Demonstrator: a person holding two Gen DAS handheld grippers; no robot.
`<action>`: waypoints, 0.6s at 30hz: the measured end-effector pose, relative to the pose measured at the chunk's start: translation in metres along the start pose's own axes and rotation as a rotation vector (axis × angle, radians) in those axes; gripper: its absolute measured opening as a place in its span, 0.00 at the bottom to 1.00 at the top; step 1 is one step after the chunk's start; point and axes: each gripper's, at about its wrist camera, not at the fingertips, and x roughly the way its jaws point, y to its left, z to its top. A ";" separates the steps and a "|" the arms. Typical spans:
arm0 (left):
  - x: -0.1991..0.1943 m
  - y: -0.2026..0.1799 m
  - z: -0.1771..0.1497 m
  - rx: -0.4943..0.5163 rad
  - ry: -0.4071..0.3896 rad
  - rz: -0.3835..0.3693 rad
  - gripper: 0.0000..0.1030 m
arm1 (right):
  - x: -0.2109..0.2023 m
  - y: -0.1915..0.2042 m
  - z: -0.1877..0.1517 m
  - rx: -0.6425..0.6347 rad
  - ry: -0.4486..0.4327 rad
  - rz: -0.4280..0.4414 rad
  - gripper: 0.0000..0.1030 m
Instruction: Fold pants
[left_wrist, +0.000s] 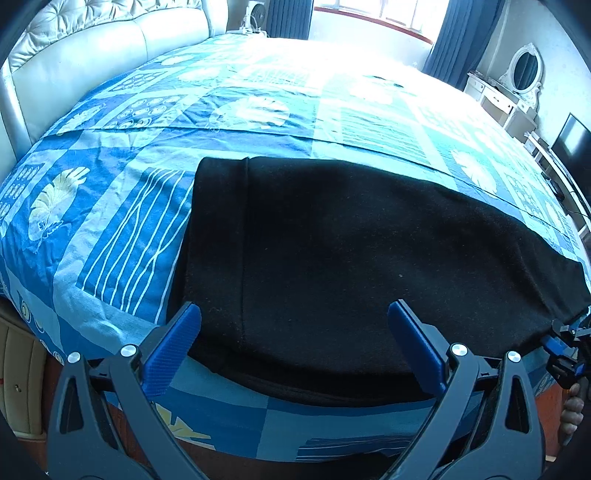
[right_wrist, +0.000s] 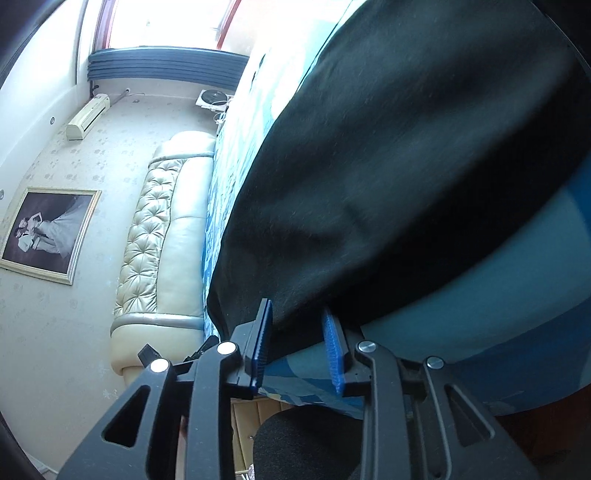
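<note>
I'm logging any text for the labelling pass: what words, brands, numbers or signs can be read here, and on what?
None can be read.
The black pants show no label or print.
The bedsheet carries only leaf and line patterns, no lettering.
The framed picture shows no caption.

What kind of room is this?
Most likely a home bedroom: a large bed with a padded headboard, black pants spread on it, and a dressing table with an oval mirror.
</note>
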 end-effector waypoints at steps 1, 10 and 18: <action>-0.003 -0.005 0.001 0.015 -0.013 -0.005 0.98 | 0.008 0.001 -0.002 0.011 0.013 0.011 0.28; 0.019 -0.010 -0.001 0.011 0.030 -0.030 0.98 | 0.011 0.003 -0.023 -0.057 0.101 -0.095 0.05; 0.011 -0.011 0.009 0.005 -0.023 -0.072 0.98 | -0.116 0.014 0.037 -0.255 -0.047 -0.118 0.42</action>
